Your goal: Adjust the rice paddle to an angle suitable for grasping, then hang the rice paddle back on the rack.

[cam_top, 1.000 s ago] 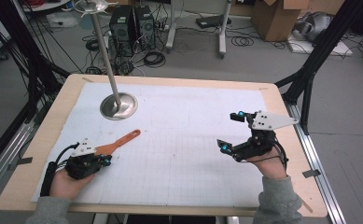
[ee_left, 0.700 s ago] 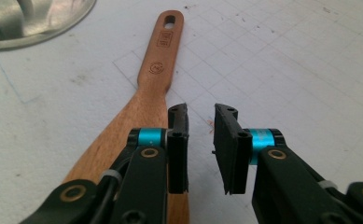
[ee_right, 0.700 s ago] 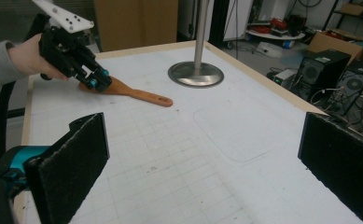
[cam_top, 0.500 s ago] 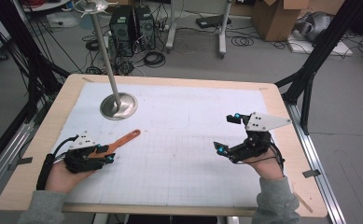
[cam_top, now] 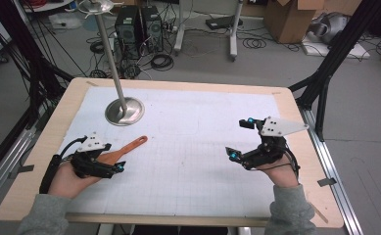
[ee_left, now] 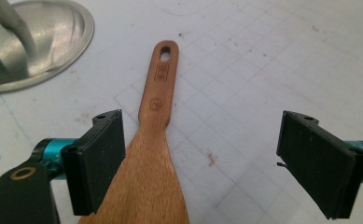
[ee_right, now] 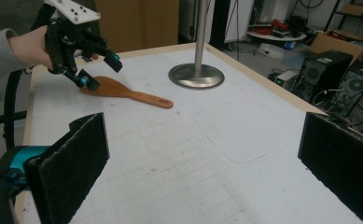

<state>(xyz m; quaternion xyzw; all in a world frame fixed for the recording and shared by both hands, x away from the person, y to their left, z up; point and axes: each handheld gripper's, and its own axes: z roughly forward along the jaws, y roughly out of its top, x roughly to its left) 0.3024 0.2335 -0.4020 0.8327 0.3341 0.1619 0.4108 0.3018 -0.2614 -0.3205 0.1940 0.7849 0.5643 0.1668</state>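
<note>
A wooden spatula (cam_top: pixel 127 148) lies flat on the white mat, its handle pointing toward the metal stand. My left gripper (cam_top: pixel 113 159) hovers just over its blade, open. Its jaws have just been opening, and the blade (ee_left: pixel 146 186) lies below, close to the left pad (ee_left: pixel 100 158), with no pad pressing on it. In the right gripper view, the left gripper (ee_right: pixel 100 70) hangs above the spatula (ee_right: pixel 123 91). My right gripper (cam_top: pixel 239 138) is held at the table's right side, open, with nothing between its pads (ee_right: pixel 72 172).
A metal stand with a round base (cam_top: pixel 124 111) and a tall pole rises at the back left of the mat, just beyond the spatula's handle end. The mat (cam_top: pixel 193 122) covers most of the wooden table. Computers, cables and boxes are on the floor beyond.
The left gripper has opened, let go of the spatula's blade, and lifted a little and drawn back. The spatula stays flat on the mat. The right gripper has kept still.
</note>
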